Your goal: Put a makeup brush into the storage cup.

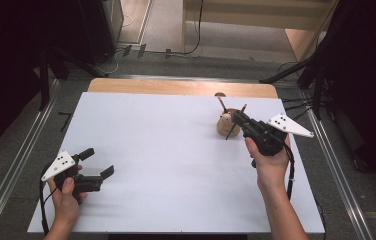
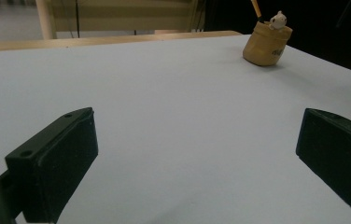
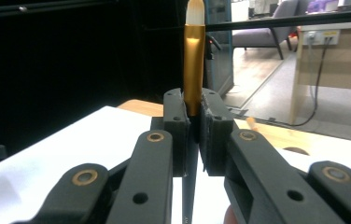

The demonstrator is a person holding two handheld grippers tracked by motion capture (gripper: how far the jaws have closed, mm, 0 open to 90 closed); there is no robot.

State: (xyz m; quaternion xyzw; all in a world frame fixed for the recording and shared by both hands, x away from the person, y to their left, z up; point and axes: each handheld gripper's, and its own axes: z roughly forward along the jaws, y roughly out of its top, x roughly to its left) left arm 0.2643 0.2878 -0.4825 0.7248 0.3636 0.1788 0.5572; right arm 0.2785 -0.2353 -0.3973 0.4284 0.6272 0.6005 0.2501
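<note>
Glossy gold metal brush (image 3: 194, 70) ferrule, matt black plastic tongs (image 3: 193, 122), smooth white table (image 1: 176, 165)

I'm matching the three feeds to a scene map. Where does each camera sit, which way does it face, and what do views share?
High view: above the person's side, looking forward and down on the table; both forearms, left gripper and right gripper show.
Left gripper view: low over the table, between open jaws, facing the far pot.
Right gripper view: along jaws shut on a brush, facing the room.
Shared: high and left gripper views both show the pot.
</note>
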